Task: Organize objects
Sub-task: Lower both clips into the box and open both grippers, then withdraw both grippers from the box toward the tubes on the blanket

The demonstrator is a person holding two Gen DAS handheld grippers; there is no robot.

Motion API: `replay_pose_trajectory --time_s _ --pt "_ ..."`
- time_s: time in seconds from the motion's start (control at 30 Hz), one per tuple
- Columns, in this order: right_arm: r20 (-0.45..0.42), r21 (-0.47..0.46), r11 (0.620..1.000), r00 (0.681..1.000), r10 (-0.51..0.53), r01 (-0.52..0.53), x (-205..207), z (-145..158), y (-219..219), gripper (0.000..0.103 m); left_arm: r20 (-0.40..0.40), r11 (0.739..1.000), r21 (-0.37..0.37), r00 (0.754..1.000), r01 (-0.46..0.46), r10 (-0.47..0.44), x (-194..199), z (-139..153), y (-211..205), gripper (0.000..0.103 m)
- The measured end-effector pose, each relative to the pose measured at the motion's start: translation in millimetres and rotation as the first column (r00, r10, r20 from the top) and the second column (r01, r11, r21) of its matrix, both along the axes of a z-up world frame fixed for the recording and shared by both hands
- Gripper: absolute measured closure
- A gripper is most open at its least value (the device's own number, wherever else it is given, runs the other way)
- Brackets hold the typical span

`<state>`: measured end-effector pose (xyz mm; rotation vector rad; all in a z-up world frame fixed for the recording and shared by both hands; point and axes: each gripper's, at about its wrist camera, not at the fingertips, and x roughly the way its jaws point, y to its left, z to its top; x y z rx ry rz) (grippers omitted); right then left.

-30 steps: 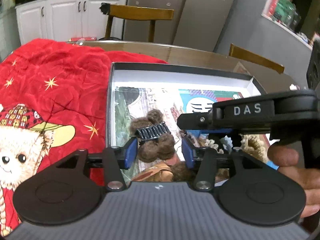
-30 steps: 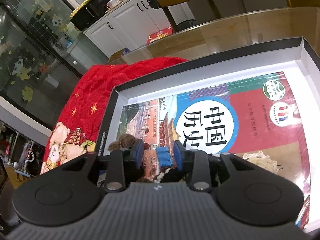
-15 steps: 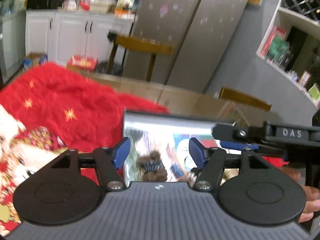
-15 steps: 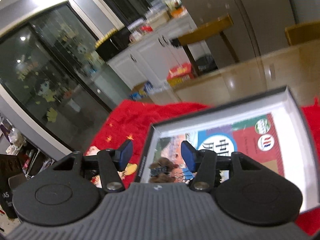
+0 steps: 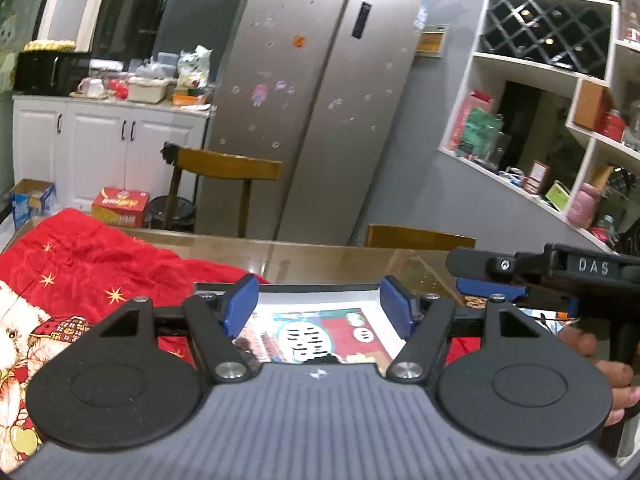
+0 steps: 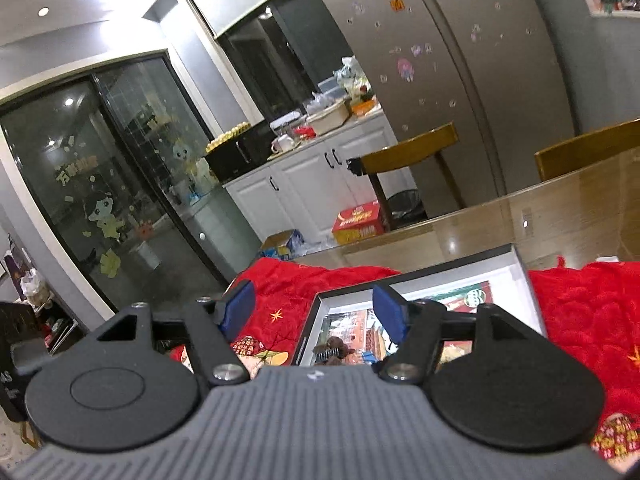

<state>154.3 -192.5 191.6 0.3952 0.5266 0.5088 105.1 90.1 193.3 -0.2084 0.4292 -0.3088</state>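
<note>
A black-rimmed box with white walls lies on a red blanket. A colourful textbook covers its floor. My left gripper hangs open above the box's near side, and its blue pads hold nothing. In the right wrist view the same box holds the textbook and a brown furry clip near the front. My right gripper is high over the box's left rim. Its jaws are opening and nothing is between them. Its black body shows at the right of the left wrist view.
The blanket drapes a glass-topped wooden table. Two wooden chairs stand behind it, then a grey fridge and white cabinets. Wall shelves are on the right. A person's hand grips the right tool.
Both grippers have risen and drawn back from the box, and their jaws have spread wider. The brown furry clip stays lying in the box.
</note>
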Motion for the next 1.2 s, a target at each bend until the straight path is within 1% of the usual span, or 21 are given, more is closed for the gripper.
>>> replay_pose_trajectory --time_s 0.03,0.1,0.17,0.2,0.27,0.37,0.43,0.53,0.6,0.67,0.77,0.87,0.97,1.07,1.17,1.2 --pt "0.011 0.005 1.0 1.0 -0.007 0.007 -6.8 -1.2 -2.3 0.026 0.016 1.0 0.015 1.0 0.006 -0.007 -6.8 3.2 -4.3 0.031" --pt "0.025 0.005 1.0 0.999 -0.028 0.027 -18.2 -3.6 -3.9 0.026 0.073 0.997 0.076 0.997 0.022 -0.027 -22.9 12.5 -14.0 0.031" --pt "0.042 -0.001 0.998 0.998 -0.055 0.055 -27.6 -4.9 -4.7 0.026 0.135 0.995 0.096 0.991 0.013 -0.026 -41.4 19.7 -19.1 0.031" --pt "0.051 -0.012 0.998 0.997 -0.066 0.067 -31.9 -5.0 -3.9 0.026 0.153 0.995 0.095 0.988 0.007 -0.021 -49.2 23.4 -21.2 0.031" --pt "0.068 -0.034 0.996 0.994 -0.083 0.085 -40.9 -6.6 -2.4 0.026 0.165 0.998 0.07 0.986 0.0 -0.012 -60.6 28.1 -22.3 0.031" --pt "0.089 -0.04 0.995 0.992 -0.092 0.096 -53.1 -9.6 -4.4 0.025 0.15 0.999 0.049 0.989 0.008 -0.015 -73.5 29.8 -25.9 0.031" --pt "0.093 -0.037 0.993 0.99 -0.106 0.11 -59.1 -13.2 -9.7 0.023 0.168 0.997 0.071 0.985 0.019 -0.031 -81.5 26.7 -32.8 0.031" --pt "0.104 -0.045 0.99 0.987 -0.126 0.131 -64.3 -21.4 -14.9 0.02 0.176 0.994 0.108 0.984 0.007 -0.026 -89.0 16.3 -43.2 0.031" --pt "0.109 -0.07 0.987 0.984 -0.138 0.146 -65.2 -29.5 -17.4 0.019 0.152 0.994 0.109 0.988 -0.003 -0.013 -87.1 5.6 -50.6 0.031" --pt "0.108 -0.082 0.982 0.981 -0.163 0.172 -67.4 -37.1 -20.3 0.018 0.107 0.995 0.098 0.994 0.002 -0.012 -83.1 -7.0 -56.6 0.031" --pt "0.086 -0.102 0.974 0.977 -0.193 0.202 -63.3 -52.8 -26.1 0.018 0.032 0.997 0.076 0.999 0.028 -0.03 -71.9 -30.4 -67.9 0.031" --pt "0.06 -0.122 0.968 0.976 -0.212 0.217 -57.8 -69.5 -31.1 0.018 -0.046 0.995 0.084 0.997 0.06 -0.056 -61.6 -60.6 -83.8 0.031" --pt "0.022 -0.129 0.966 0.975 -0.222 0.223 -50.2 -84.7 -36.5 0.018 -0.118 0.992 0.096 0.991 0.078 -0.066 -51.8 -94.8 -99.4 0.031" --pt "-0.01 -0.13 0.964 0.972 -0.235 0.232 -42.7 -96.7 -42.5 0.018 -0.199 0.993 0.083 0.978 0.082 -0.064 -37.0 -124.6 -112.5 0.031" --pt "-0.034 -0.14 0.966 0.974 -0.224 0.218 -40.4 -108.1 -47.5 0.018 -0.272 0.991 0.079 0.958 0.112 -0.086 -18.7 -144.9 -128.5 0.031" --pt "-0.047 -0.142 0.966 0.973 -0.224 0.216 -39.4 -111.8 -49.2 0.018 -0.291 0.991 0.083 0.953 0.106 -0.078 -11.5 -149.5 -133.0 0.031"
